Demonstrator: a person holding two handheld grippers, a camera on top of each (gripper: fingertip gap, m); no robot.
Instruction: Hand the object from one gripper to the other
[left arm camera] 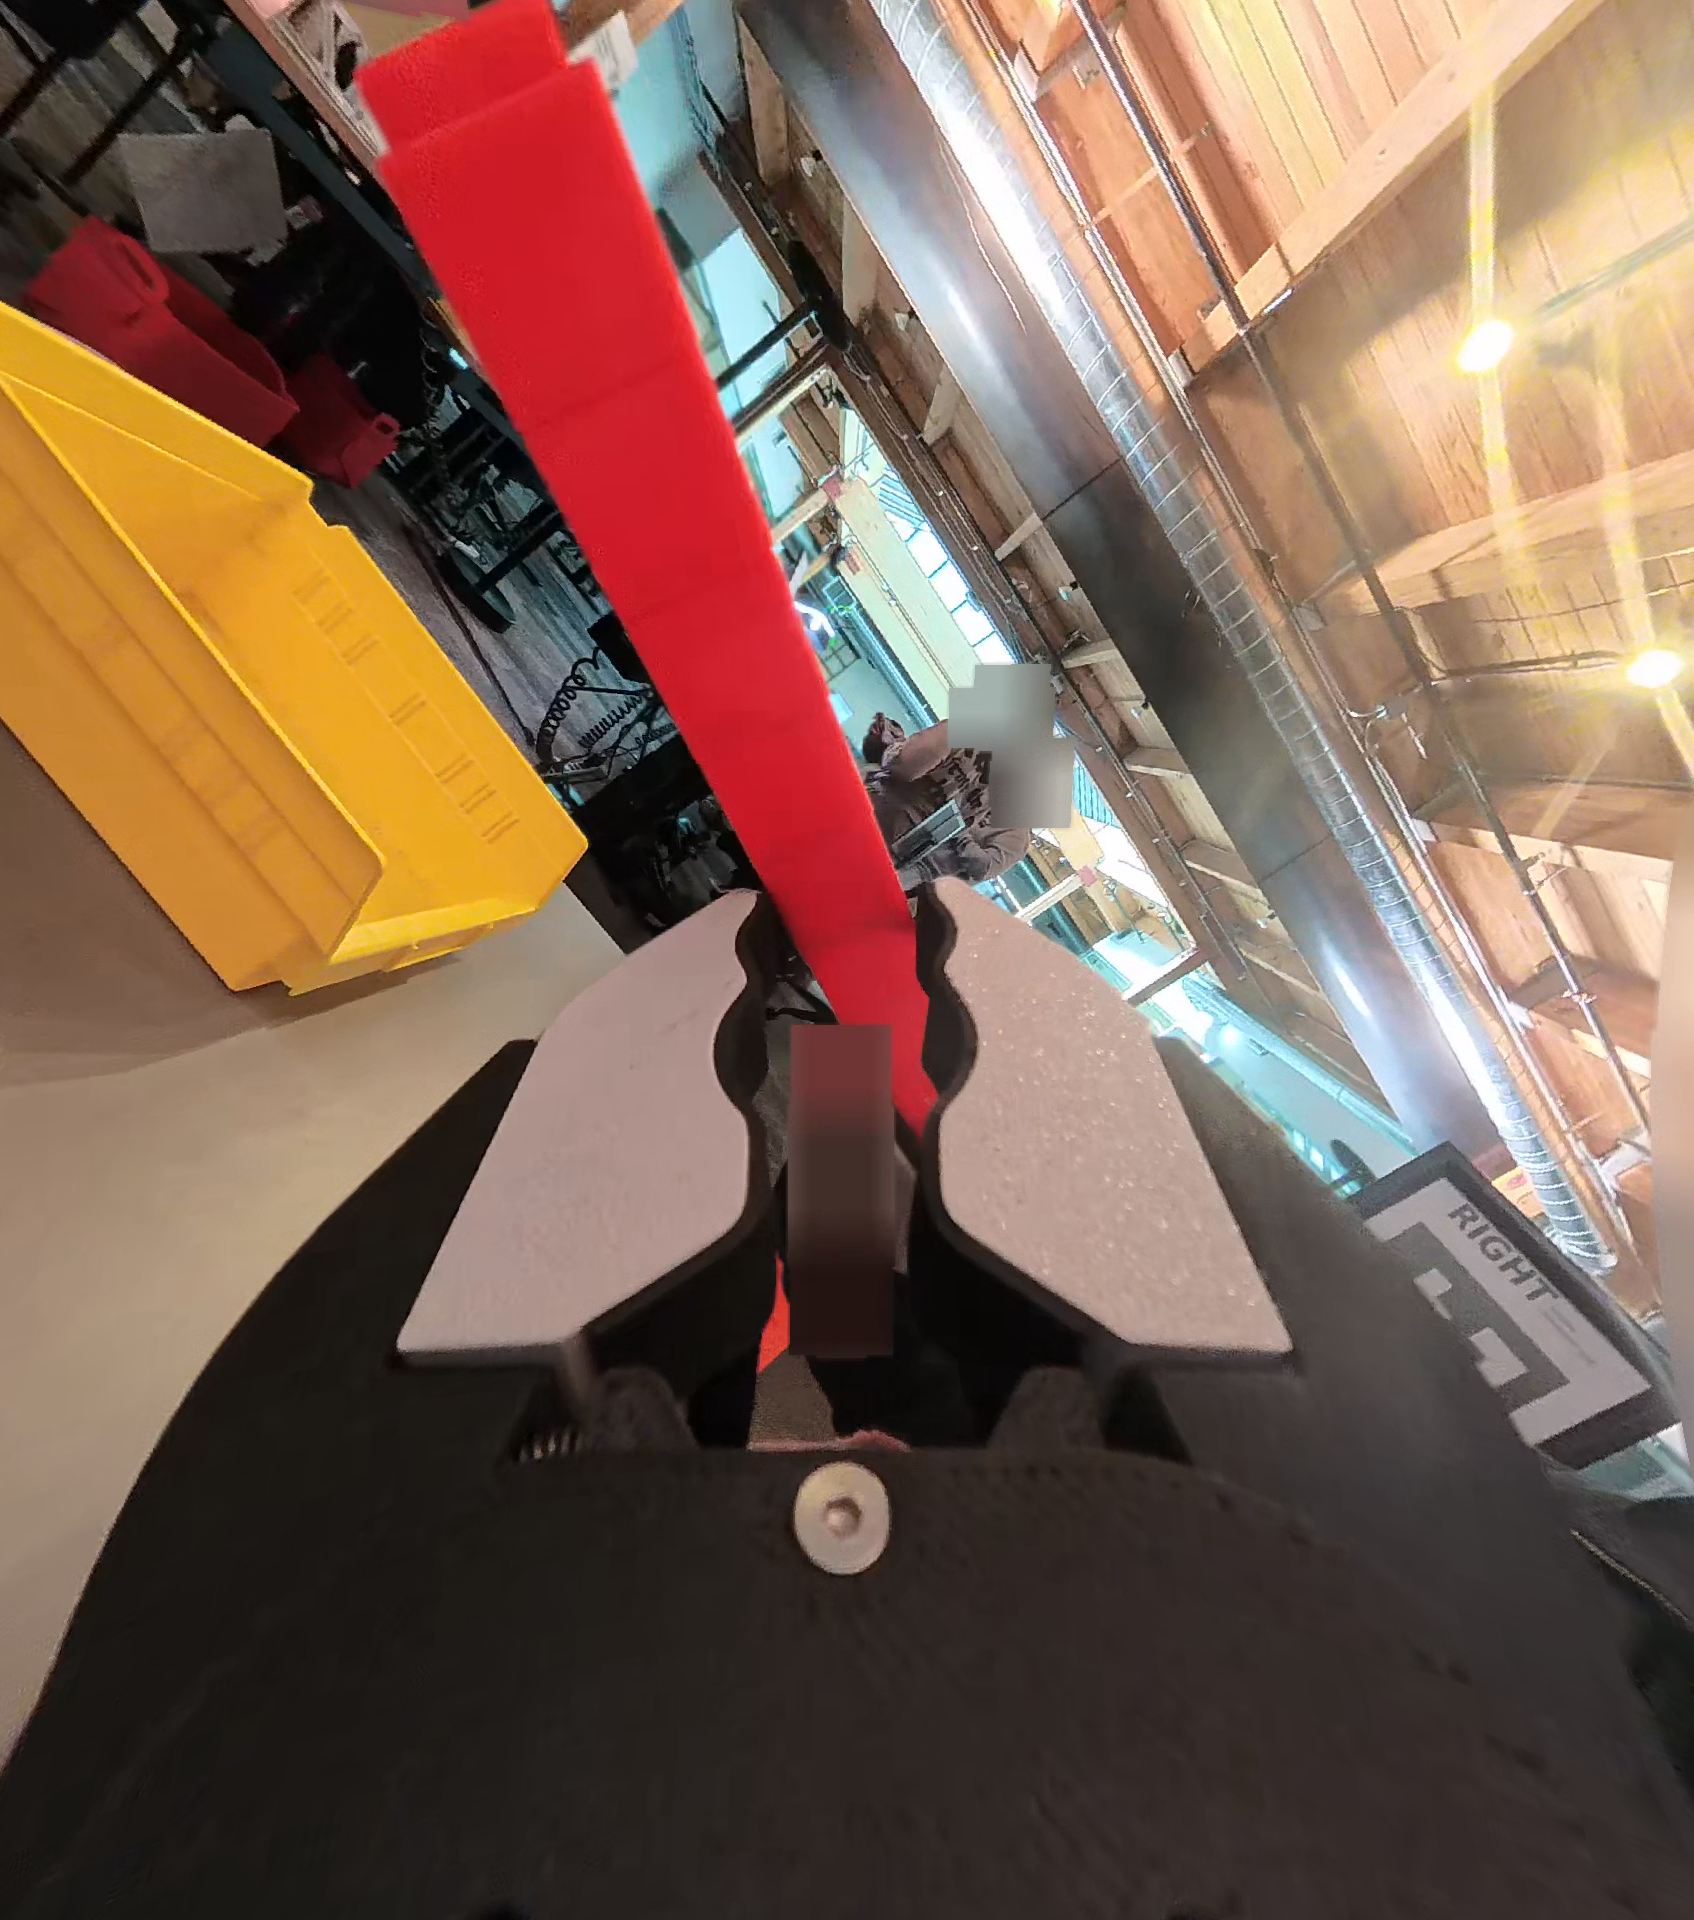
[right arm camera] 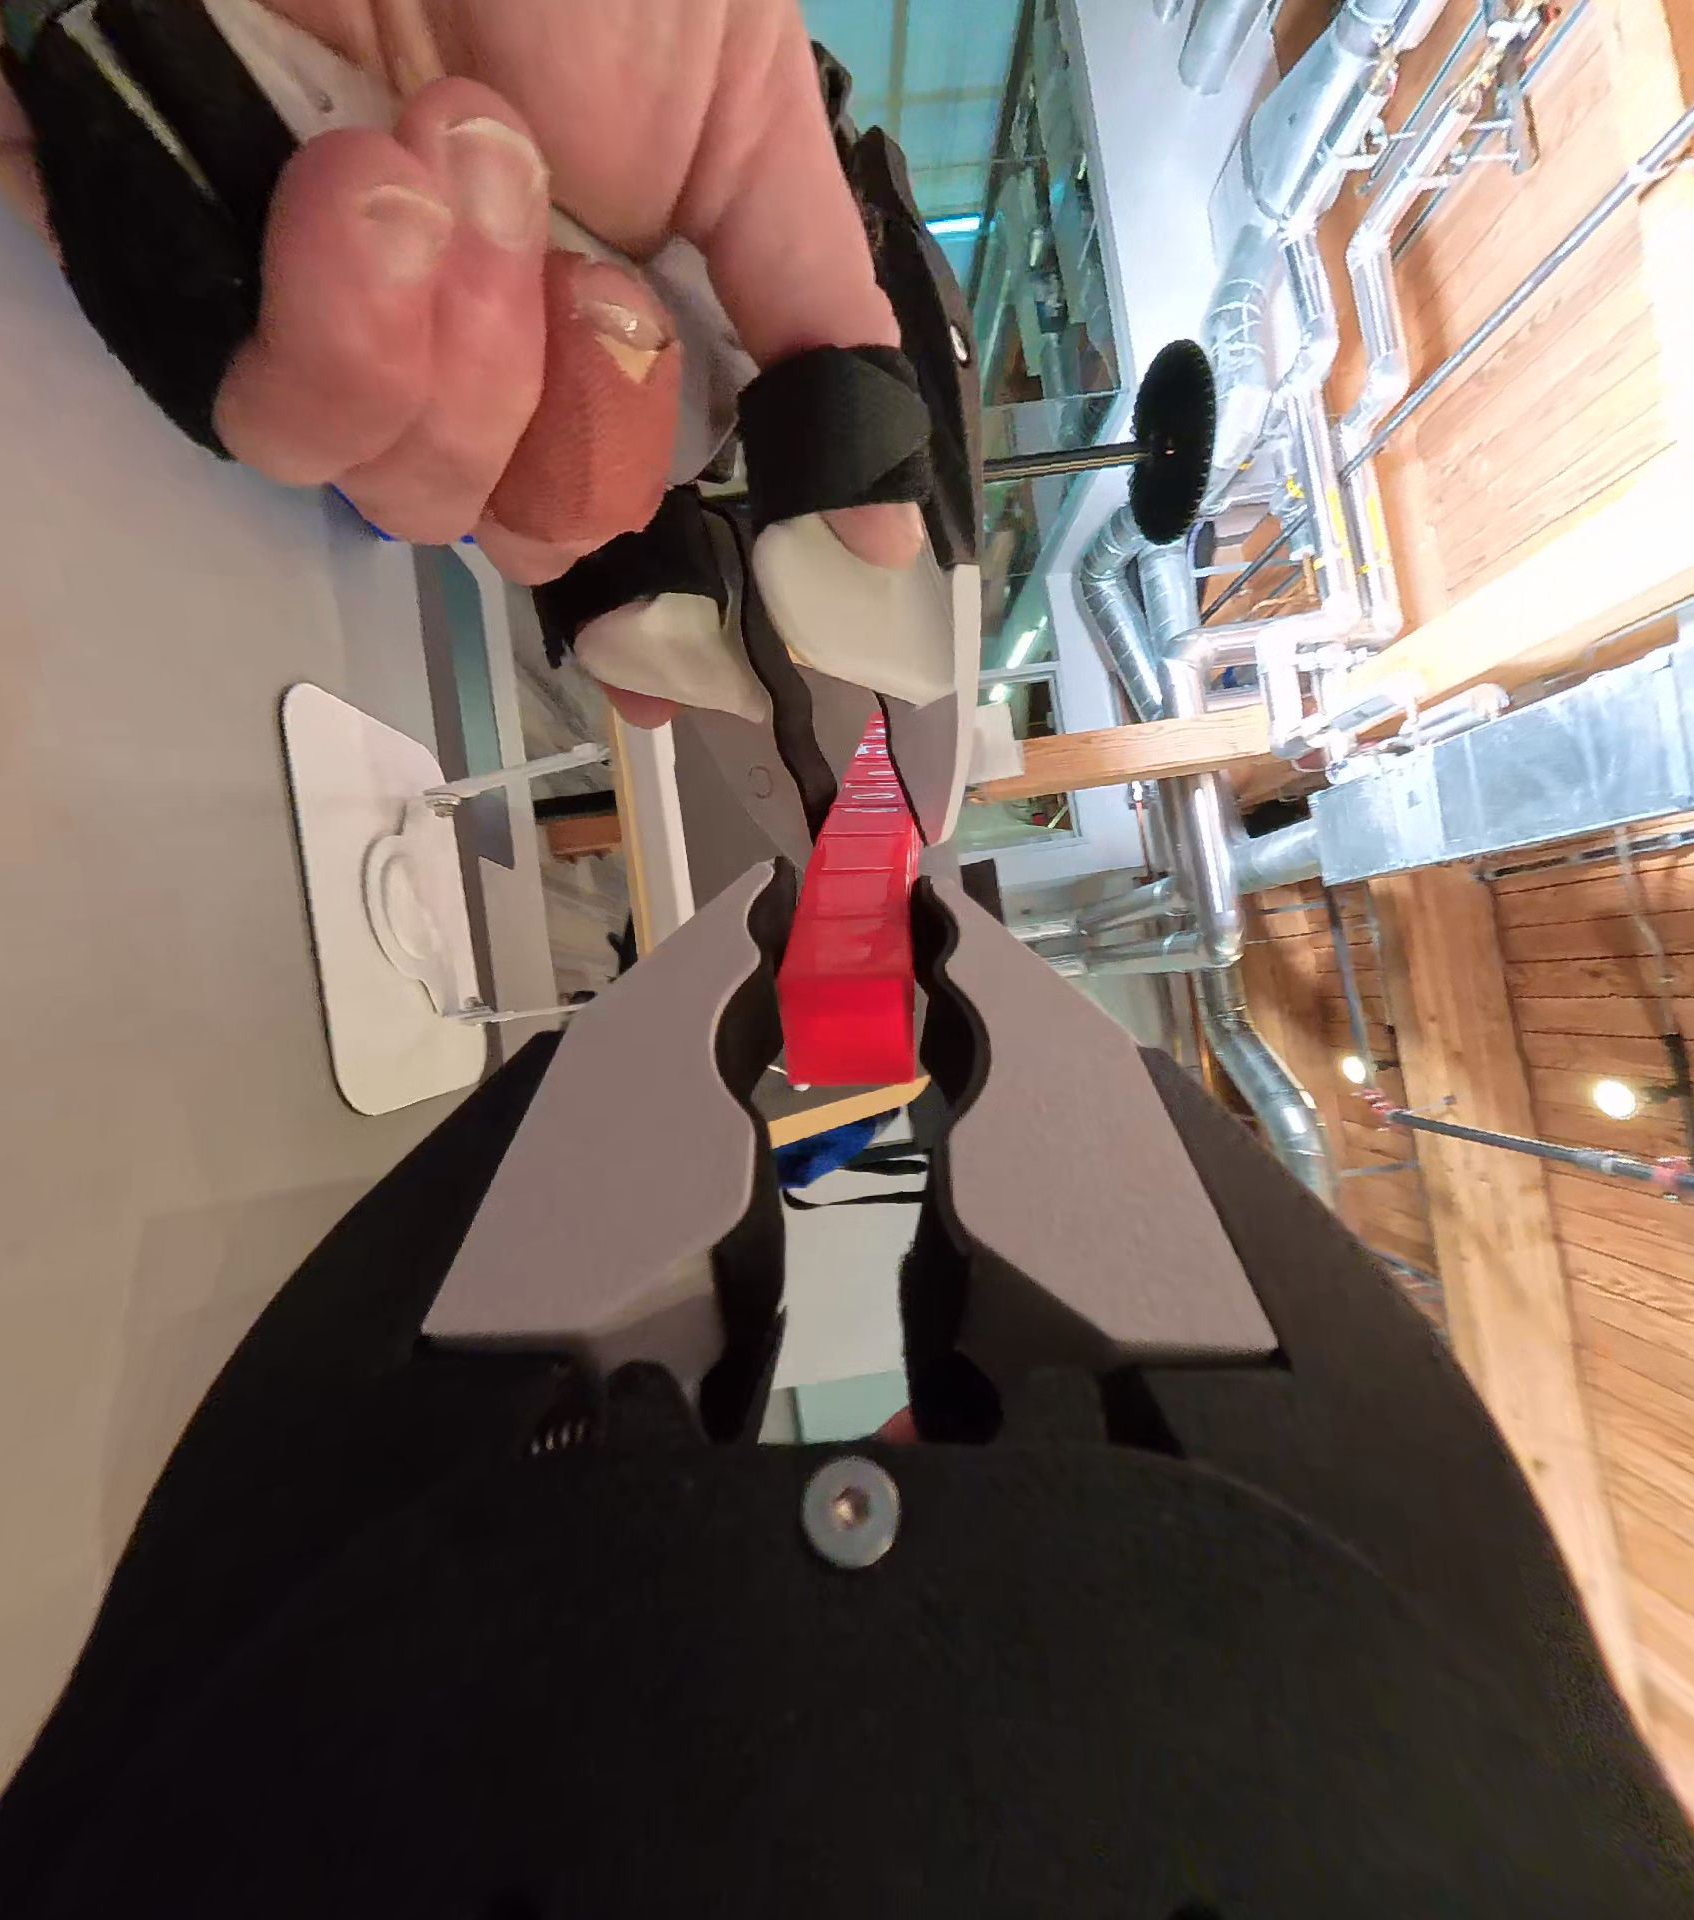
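Observation:
A long red segmented box (left arm camera: 614, 468) runs between the fingers of my left gripper (left arm camera: 838, 904) and reaches far out beyond them. The left gripper is shut on it. In the right wrist view the box's near end (right arm camera: 848, 1018) sits between the fingers of my right gripper (right arm camera: 843, 883), whose pads press on both its sides. Farther along the box, the left gripper (right arm camera: 853, 769) clamps it, held by a person's hand (right arm camera: 510, 260). Both grippers hold the box in the air. Part of the right gripper's body (left arm camera: 1508, 1309) shows low on the right in the left wrist view.
A yellow bin (left arm camera: 199, 644) stands on the pale table (left arm camera: 43, 1247), with red bins (left arm camera: 168, 322) behind it. A white base plate with a small stand (right arm camera: 375, 894) lies on the table. Both views are tilted and show ceiling pipes and wooden beams. Less than 4 cm separates the two grippers' tips.

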